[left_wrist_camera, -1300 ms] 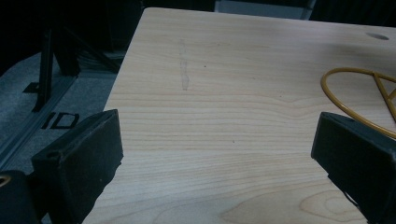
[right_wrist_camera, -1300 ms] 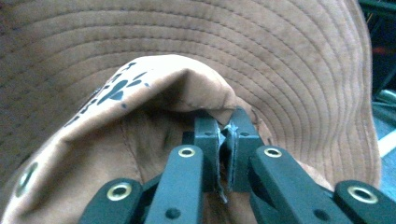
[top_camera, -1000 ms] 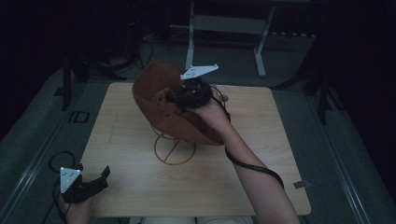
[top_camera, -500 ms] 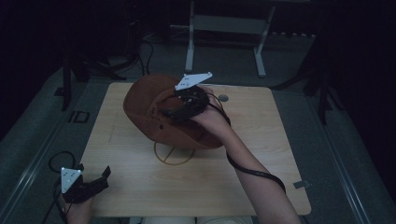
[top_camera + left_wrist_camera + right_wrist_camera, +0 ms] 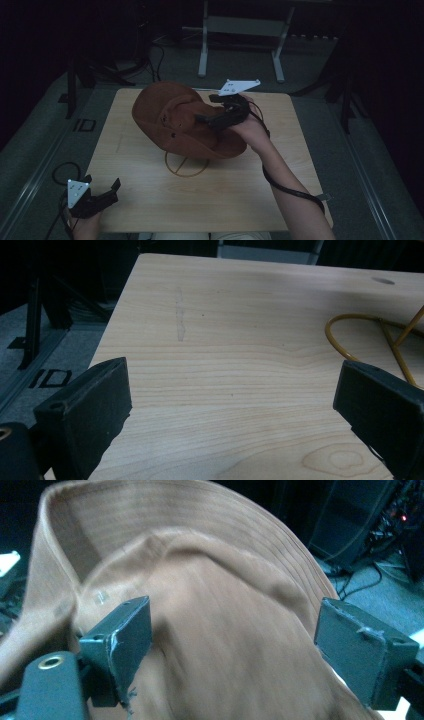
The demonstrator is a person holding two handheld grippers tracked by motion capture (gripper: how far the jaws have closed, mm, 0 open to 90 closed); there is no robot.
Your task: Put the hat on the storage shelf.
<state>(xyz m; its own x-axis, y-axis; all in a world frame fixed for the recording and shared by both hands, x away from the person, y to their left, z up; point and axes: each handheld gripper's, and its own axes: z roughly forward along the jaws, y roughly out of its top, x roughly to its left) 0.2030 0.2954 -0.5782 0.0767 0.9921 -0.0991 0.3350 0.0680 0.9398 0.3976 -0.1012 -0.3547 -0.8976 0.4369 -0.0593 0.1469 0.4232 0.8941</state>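
Brown hat [image 5: 185,120] sits tilted on a thin gold wire stand [image 5: 186,165] near the middle of the wooden table [image 5: 150,210], crown toward the left, brim drooping over the stand's ring base. Looks like soft felt or suede: light, floppy at the brim, a bit stiffer at the crown. It will likely fold or slide off the stand if pushed from one side. Best hold is probably the crown pinch or the brim edge; the stand looks light too and could tip with it.

Right gripper [image 5: 220,116] is at the hat's right side, over the crown. In the right gripper view the jaws are spread wide with the hat's fabric [image 5: 220,630] between them; one pad [image 5: 122,640] seems to be against the cloth, the other looks clear of it. Not pinching anything, by my read. Contact is hard to confirm because the fabric is blurred.

Left gripper [image 5: 97,197] rests at the near left corner of the table, well apart from the hat. Its jaws are wide apart, holding nothing; bare tabletop [image 5: 225,370] and part of the stand's ring [image 5: 370,340] lie ahead.
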